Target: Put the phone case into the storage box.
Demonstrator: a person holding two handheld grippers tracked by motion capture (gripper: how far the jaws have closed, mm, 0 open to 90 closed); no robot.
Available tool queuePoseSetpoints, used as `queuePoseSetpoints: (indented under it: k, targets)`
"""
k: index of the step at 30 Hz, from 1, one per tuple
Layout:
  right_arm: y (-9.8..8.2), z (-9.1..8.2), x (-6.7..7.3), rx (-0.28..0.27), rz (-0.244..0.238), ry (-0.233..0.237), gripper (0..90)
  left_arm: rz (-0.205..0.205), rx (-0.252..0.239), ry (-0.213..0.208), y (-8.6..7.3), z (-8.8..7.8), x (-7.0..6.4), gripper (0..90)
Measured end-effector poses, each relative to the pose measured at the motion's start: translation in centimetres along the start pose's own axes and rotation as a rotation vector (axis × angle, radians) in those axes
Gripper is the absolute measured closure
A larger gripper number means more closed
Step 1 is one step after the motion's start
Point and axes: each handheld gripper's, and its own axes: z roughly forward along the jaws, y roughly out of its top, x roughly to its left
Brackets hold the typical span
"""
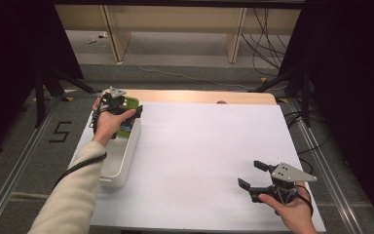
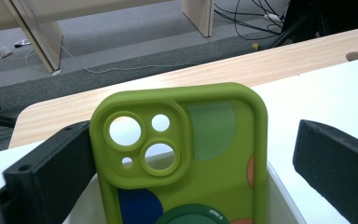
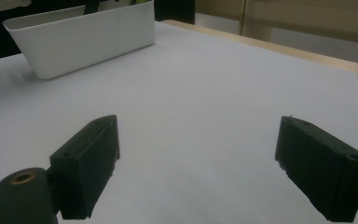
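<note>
Between the spread left gripper (image 2: 191, 168) jaws, green phone case (image 2: 186, 154), lower end cut off over white bin (image 1: 121, 156); right gripper (image 1: 252, 176) apart.

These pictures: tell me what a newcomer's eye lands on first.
The bright green phone case stands out, upright in the far end of the white bin at the table's left, between the open jaws of the left gripper. Next comes the right gripper, open over the bare white table at near right.
</note>
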Motion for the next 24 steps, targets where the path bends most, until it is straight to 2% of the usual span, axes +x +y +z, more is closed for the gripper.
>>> queuePoseSetpoints:
  k: [24]
  targets:
    - [0.0, 0.03, 0.02, 0.0, 0.005, 0.005, 14.9, 0.003, -0.038, -0.006, 0.81, -0.45, -0.26, 0.0]
